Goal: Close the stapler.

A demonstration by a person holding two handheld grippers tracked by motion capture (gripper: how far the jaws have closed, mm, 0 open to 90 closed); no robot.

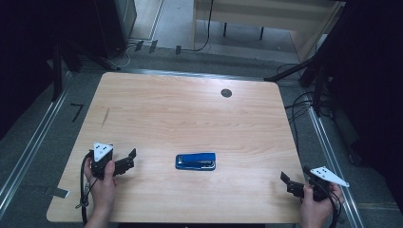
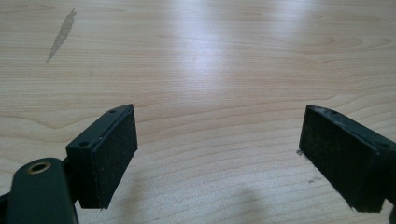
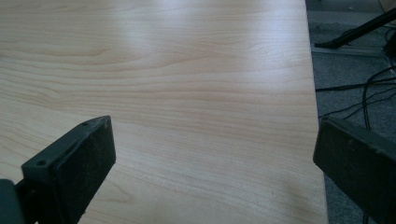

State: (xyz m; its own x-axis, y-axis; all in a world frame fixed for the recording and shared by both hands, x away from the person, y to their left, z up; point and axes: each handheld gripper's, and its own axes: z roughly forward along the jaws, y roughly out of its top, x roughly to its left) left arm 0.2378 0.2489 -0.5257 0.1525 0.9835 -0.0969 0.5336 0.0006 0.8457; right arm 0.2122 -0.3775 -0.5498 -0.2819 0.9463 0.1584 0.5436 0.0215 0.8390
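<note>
A blue stapler (image 1: 195,161) lies flat on the wooden table (image 1: 190,114), near the middle of its front half, long side running left to right. My left gripper (image 1: 127,160) is held by a hand near the front left, jaws pointing right toward the stapler and apart from it. In the left gripper view this gripper (image 2: 219,135) is open over bare wood. My right gripper (image 1: 289,184) is held at the front right corner, pointing left. It is also open (image 3: 215,140), with nothing between its pads.
A dark round grommet (image 1: 226,93) sits in the table's far side. A scuff mark (image 1: 105,116) shows at the left. Cables (image 1: 299,107) lie on the floor past the table's right edge (image 3: 312,93). A light desk (image 1: 266,14) stands behind.
</note>
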